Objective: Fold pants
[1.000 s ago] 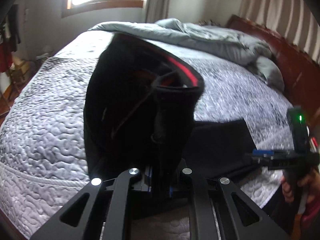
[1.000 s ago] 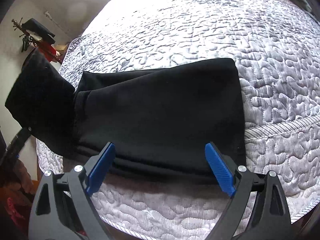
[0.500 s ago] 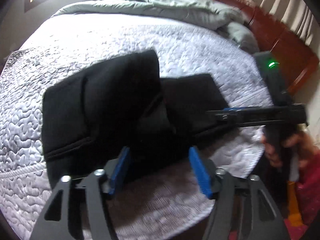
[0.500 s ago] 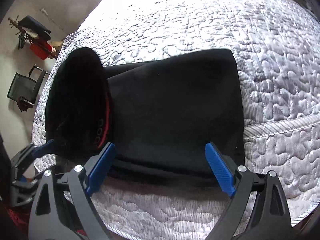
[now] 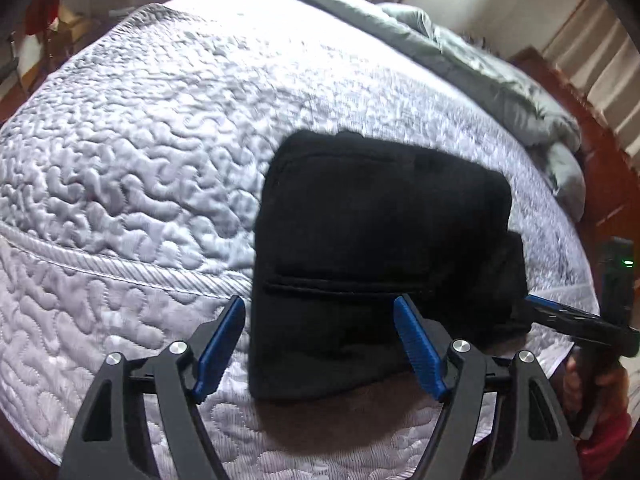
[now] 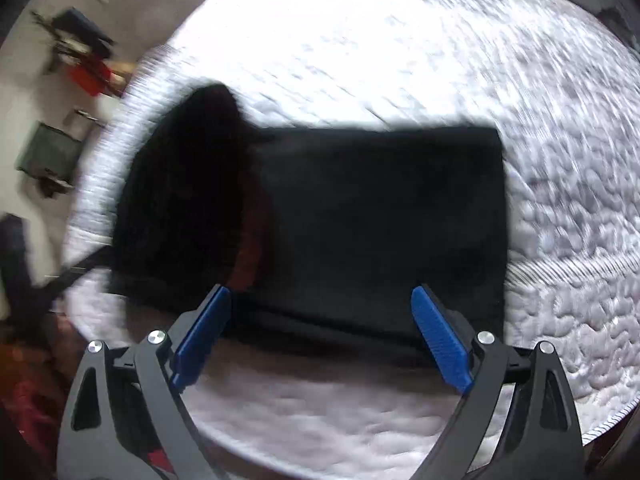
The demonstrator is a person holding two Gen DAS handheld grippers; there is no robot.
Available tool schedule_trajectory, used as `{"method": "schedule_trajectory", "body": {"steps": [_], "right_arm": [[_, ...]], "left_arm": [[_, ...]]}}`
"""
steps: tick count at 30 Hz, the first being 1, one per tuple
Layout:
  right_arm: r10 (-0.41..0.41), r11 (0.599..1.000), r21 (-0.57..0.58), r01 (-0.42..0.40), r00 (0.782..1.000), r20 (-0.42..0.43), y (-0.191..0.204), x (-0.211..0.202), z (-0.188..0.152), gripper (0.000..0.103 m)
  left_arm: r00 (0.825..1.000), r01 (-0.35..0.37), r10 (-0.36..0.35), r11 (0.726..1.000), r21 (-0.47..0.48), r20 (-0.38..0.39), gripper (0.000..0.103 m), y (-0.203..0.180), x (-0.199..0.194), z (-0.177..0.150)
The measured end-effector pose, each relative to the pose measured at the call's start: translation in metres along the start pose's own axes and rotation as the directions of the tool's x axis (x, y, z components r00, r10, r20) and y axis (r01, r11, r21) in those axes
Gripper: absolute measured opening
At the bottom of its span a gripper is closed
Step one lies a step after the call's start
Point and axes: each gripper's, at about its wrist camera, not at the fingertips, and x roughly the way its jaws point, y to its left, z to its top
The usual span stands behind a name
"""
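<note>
Black pants (image 5: 380, 240) lie folded in a thick rectangle on the quilted bed, near its front edge. In the right wrist view the pants (image 6: 360, 208) show a folded-over flap on the left with a red inner band. My left gripper (image 5: 320, 344) is open and empty, its blue pads just in front of the pants' near edge. My right gripper (image 6: 320, 332) is open and empty, also at the pants' near edge. The right gripper shows at the far right of the left wrist view (image 5: 576, 320), held by a hand.
The grey quilted mattress cover (image 5: 140, 160) spreads to the left and behind. A grey duvet (image 5: 460, 64) is bunched at the far side by a wooden headboard (image 5: 600, 152). A chair and clutter (image 6: 52, 152) stand on the floor beyond the bed's left edge.
My left gripper let go of the pants' waist end, which now lies folded over the rest. The left gripper pulled back and opened wide. The right wrist view has shifted and blurred.
</note>
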Motion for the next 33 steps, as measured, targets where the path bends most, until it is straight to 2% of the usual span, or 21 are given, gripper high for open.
{"method": "schedule_trajectory", "body": {"steps": [3,6,9,11,12,14,16,17,18,19,22,25,27,29,31,32,33], "right_arm": [[0.07,0.994,-0.088,-0.068,0.997,0.023,0.036,-0.014,0.007,0.092],[0.141,0.98,-0.137,-0.143,0.99,-0.024,0.065,-0.004,0.011,0.091],[0.092,0.986,-0.13,-0.101,0.993,-0.073,0.072,0.019,0.017,0.091],[0.088,0.99,-0.099,-0.099,0.991,-0.105,0.069,0.033,0.02,0.086],[0.104,0.99,-0.082,-0.114,0.987,-0.119,0.067,0.04,0.021,0.079],[0.085,0.991,-0.09,-0.096,0.988,-0.125,0.065,0.049,0.029,0.067],[0.067,0.991,-0.107,-0.081,0.989,-0.132,0.067,0.053,0.031,0.047],[0.083,0.989,-0.111,-0.098,0.987,-0.134,0.069,0.052,0.031,0.038],[0.093,0.986,-0.127,-0.109,0.987,-0.132,0.07,0.048,0.031,0.019],[0.102,0.982,-0.146,-0.12,0.987,-0.123,0.071,0.042,0.032,0.013],[0.165,0.968,-0.174,-0.178,0.982,-0.087,0.072,0.014,0.028,0.011],[0.205,0.967,-0.143,-0.212,0.977,-0.063,0.065,0.002,0.024,0.011],[0.161,0.979,-0.116,-0.17,0.984,-0.08,0.05,0.007,0.018,0.011],[0.116,0.989,-0.069,-0.127,0.983,-0.142,0.033,0.032,0.011,0.012],[0.126,0.991,-0.026,-0.132,0.98,-0.155,0.021,0.046,0.006,0.016],[0.162,0.986,0.003,-0.164,0.976,-0.146,0.016,0.045,0.006,0.018],[0.166,0.986,0.006,-0.167,0.976,-0.141,0.015,0.042,0.007,0.025]], "left_arm": [[0.998,-0.053,0.053,0.999,-0.01,0.014,0.079,0.008,-0.006,0.0],[0.996,-0.088,0.088,0.996,-0.034,-0.01,0.079,0.014,-0.003,0.003],[0.997,-0.079,0.077,0.995,-0.065,-0.024,0.081,0.025,-0.002,0.002],[0.997,-0.08,0.078,0.995,-0.062,-0.026,0.082,0.026,-0.001,0.001],[0.996,-0.085,0.083,0.995,-0.054,-0.026,0.083,0.025,0.0,0.0],[0.994,-0.109,0.108,0.994,-0.025,-0.028,0.086,0.023,0.003,0.0],[0.993,-0.112,0.112,0.994,-0.014,-0.03,0.087,0.022,0.007,0.0],[0.994,-0.11,0.109,0.994,-0.017,-0.033,0.087,0.022,0.009,0.001],[0.994,-0.105,0.105,0.994,-0.022,-0.034,0.087,0.023,0.009,0.001],[0.994,-0.102,0.101,0.994,-0.028,-0.035,0.087,0.024,0.009,0.001],[0.995,-0.1,0.099,0.994,-0.039,-0.021,0.087,0.025,0.006,0.003],[0.993,-0.119,0.119,0.993,-0.016,-0.002,0.088,0.022,0.003,0.005],[0.99,-0.138,0.138,0.99,0.018,-0.021,0.09,0.019,0.012,0.005],[0.989,-0.136,0.138,0.99,0.036,-0.052,0.091,0.014,0.024,0.004],[0.987,-0.147,0.149,0.988,0.047,-0.056,0.093,0.01,0.031,0.004],[0.985,-0.16,0.162,0.986,0.055,-0.053,0.093,0.009,0.031,0.004],[0.985,-0.164,0.167,0.985,0.062,-0.051,0.093,0.009,0.031,0.005]]}}
